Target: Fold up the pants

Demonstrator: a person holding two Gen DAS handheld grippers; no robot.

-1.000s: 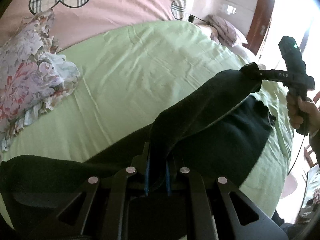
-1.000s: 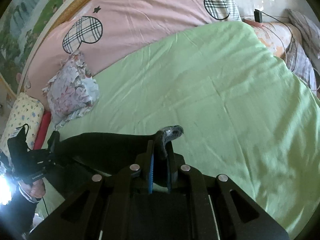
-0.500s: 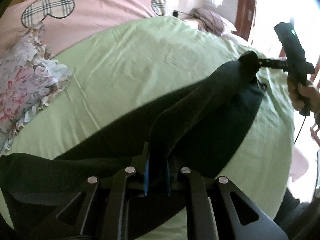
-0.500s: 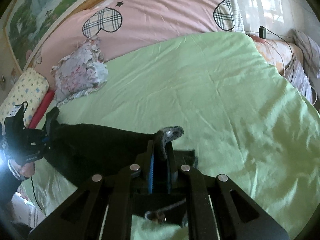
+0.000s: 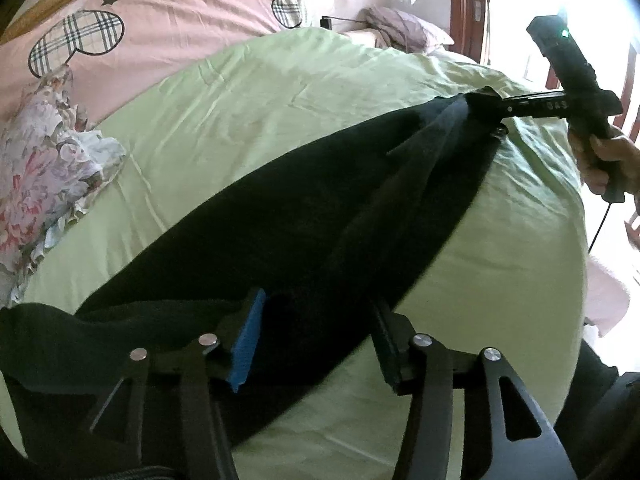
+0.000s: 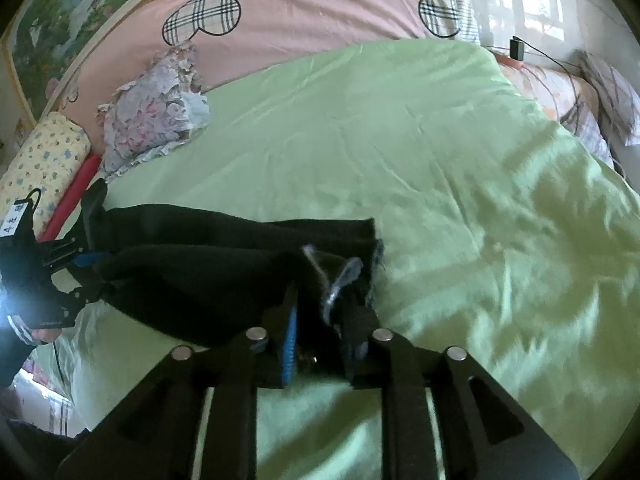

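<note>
The left gripper (image 5: 316,336) has just been opening: its fingers (image 5: 245,338) now stand spread, with the dark pants (image 5: 304,216) lying slack between them and neither pad pressing the cloth. The right gripper (image 6: 320,332) has also just been opening, only a little; its fingers (image 6: 289,338) are slightly parted with the waist end bunched in the gap, and whether the pads bear on it I cannot tell, since cloth and motion blur cover them. The pants lie in a long band on the green sheet (image 6: 420,168) along the near edge of the bed, one layer laid over another, stretching from one gripper to the other. They look soft and limp, light enough to drag and likely to sag and crease wherever they are not supported, so I would take them by a thick seam, at the waistband or the hem, and keep both ends taut while moving them. The black fabric swallows detail, so fold lines are hard to read. The near end of the pants is cut off beneath the left gripper, and a hand (image 5: 608,160) shows only at the frame's edge.
</note>
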